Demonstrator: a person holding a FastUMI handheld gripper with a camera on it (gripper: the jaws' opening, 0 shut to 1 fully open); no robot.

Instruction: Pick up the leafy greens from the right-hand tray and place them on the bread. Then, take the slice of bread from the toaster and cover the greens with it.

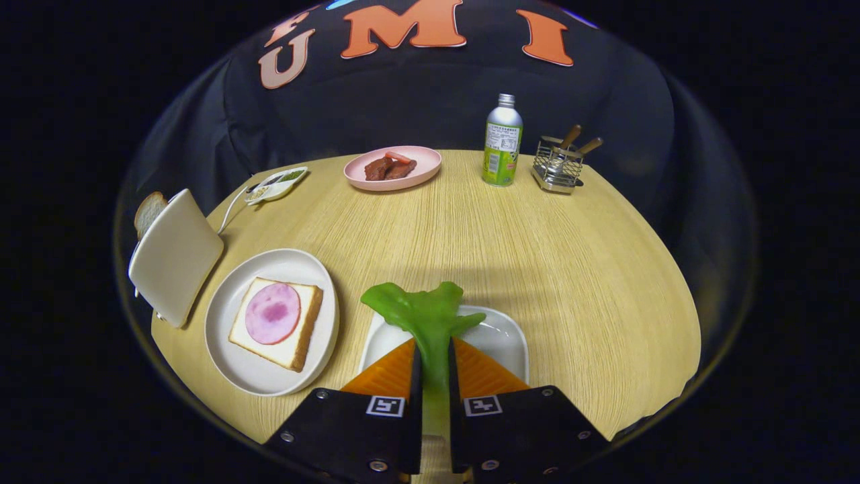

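gripper view: fingers (435, 376) clamp leafy greens (422, 310)

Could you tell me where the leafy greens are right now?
In the gripper view, the greens are clamped between the gripper's fingers, their leaf over the white tray, right of the plate with the bread.
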